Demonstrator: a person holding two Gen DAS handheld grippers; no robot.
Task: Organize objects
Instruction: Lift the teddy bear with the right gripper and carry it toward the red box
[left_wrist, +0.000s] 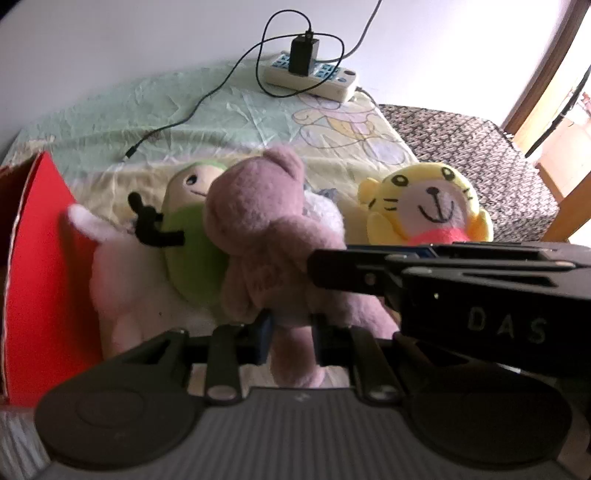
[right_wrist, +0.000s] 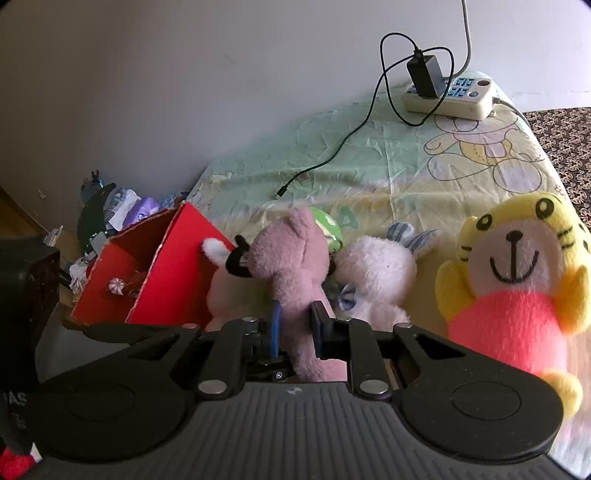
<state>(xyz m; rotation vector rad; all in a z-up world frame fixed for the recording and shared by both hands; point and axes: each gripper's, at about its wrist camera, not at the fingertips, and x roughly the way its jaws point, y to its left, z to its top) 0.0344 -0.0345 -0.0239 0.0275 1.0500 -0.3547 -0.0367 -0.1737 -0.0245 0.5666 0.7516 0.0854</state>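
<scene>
Both claws pinch the mauve plush bear (left_wrist: 258, 236): the left gripper (left_wrist: 293, 339) clamps a leg, the right gripper (right_wrist: 295, 325) its body. Just beyond lie a white plush (right_wrist: 373, 273) and, rightward, a yellow tiger (right_wrist: 517, 280); the red box (right_wrist: 170, 266) stands left.

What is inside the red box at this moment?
In the right wrist view, the red box lies tipped open and shows a round red-and-white striped piece with something dark beside it. Its deeper corners are hidden by the box's own flap and the gripper body.

Mauve plush bear (left_wrist: 258, 236) between closed jaws
</scene>
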